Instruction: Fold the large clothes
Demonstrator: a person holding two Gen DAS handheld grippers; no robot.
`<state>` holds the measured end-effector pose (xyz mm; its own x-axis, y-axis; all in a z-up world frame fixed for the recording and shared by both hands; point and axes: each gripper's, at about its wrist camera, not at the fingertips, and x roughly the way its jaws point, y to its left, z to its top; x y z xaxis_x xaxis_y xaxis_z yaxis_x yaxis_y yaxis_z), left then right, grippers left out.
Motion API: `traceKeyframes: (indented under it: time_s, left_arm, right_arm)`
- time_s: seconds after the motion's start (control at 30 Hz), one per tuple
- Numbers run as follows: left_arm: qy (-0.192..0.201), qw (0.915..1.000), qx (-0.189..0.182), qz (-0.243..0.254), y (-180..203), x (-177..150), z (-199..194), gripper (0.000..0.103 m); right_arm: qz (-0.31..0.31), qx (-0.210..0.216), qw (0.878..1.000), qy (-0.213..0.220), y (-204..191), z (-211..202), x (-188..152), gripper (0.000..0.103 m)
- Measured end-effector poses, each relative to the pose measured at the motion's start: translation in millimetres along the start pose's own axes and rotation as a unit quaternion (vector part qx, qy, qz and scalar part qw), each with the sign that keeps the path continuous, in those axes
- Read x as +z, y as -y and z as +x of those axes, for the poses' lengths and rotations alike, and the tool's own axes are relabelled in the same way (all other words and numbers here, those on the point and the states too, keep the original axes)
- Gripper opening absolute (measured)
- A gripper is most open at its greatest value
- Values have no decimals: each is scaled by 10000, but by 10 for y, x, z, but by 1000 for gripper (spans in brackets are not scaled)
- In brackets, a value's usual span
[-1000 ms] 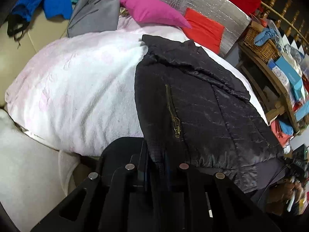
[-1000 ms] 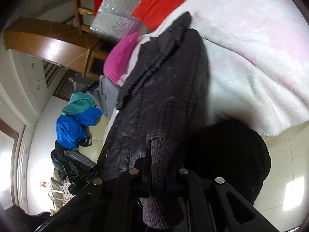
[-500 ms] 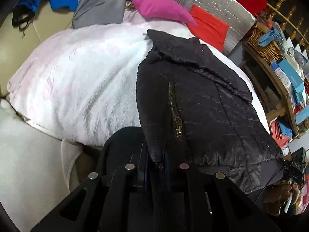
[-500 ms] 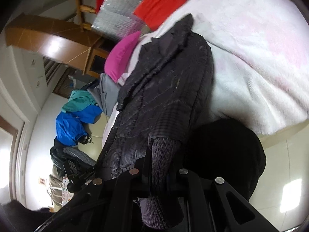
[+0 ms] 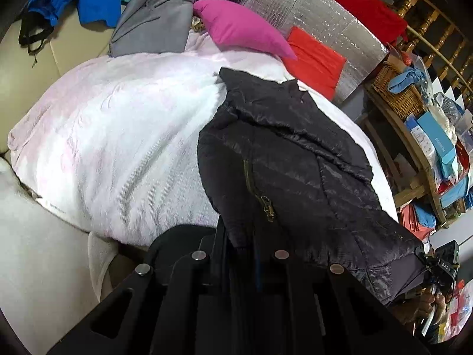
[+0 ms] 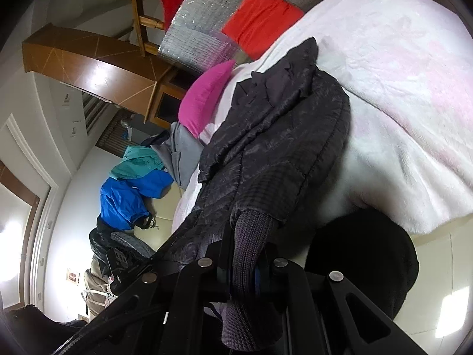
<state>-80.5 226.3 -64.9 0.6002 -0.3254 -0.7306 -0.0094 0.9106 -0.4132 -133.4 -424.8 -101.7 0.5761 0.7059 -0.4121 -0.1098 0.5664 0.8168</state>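
**Jacket hem lifted at both corners — fold pending**

Since the earlier frames the black quilted jacket (image 5: pixel 295 171) has ridden up the views: its collar end sits farther from both cameras and more of the pink-white blanket (image 5: pixel 118 136) shows on the left. Both grips unchanged.

Left gripper (image 5: pixel 241 245) is clenched on the hem edge just below the brass zipper pull (image 5: pixel 267 210). Right gripper (image 6: pixel 246 266) is clenched on the ribbed knit cuff (image 6: pixel 251 236), which hangs down through the jaws.

Jacket lies on the blanket with its long axis running straight away from both grippers, the collar at the far end near the magenta pillow (image 5: pixel 242 26). Near end is raised; far end rests flat.

Judgement: the next move carries hem toward collar along that axis — both hands equally placed, so they should travel together to keep the fold square.
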Motion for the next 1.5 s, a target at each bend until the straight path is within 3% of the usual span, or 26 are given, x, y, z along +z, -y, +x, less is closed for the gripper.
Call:
traceKeyframes:
  time_s: [0.27, 0.77, 1.27, 1.5]
  left_arm:
    - [270, 9996, -22, 85, 104, 203, -32, 15]
    - [188, 9974, 524, 459, 238, -5, 27, 15]
    - [266, 9968, 531, 530, 212, -198, -97, 15]
    - [438, 9971, 447, 443, 192, -264, -313, 15]
  right_arm:
    - [-110, 154, 9997, 143, -91, 5, 119, 11]
    - [-183, -32, 9998, 28, -98, 60, 21, 11]
    - [-160, -221, 9996, -36, -73, 23, -113, 11]
    - [-229, -42, 9997, 60, -142, -159, -163, 11]
